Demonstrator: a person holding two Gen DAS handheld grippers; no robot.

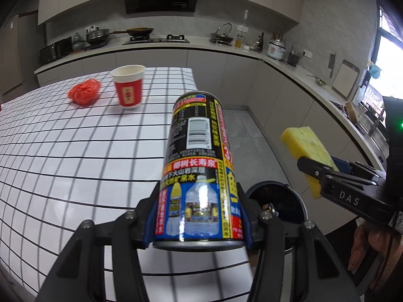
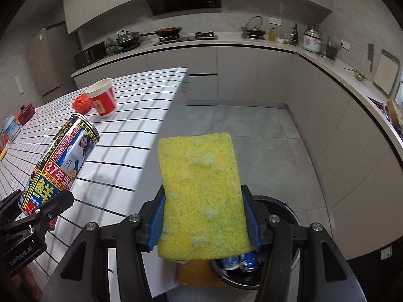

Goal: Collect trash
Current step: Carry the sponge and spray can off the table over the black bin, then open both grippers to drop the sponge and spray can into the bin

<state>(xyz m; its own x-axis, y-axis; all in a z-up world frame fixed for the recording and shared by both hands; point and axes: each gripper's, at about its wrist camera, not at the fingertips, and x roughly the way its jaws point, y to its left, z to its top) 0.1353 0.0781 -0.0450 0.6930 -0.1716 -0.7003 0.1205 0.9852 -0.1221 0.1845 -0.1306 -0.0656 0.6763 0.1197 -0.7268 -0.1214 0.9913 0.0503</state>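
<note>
Left gripper (image 1: 199, 216) jaws clamp a can (image 1: 199, 161); right gripper (image 2: 204, 222) jaws clamp a yellow sponge (image 2: 201, 191), both beside the tabletop (image 1: 63, 151) edge, above the bin (image 1: 289, 196). Red cup (image 1: 128, 85) and red bag (image 1: 84, 91) stand on the tabletop.

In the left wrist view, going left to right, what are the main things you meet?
Red crumpled bag → red paper cup → can in the left gripper → yellow sponge held by the right gripper.
</note>
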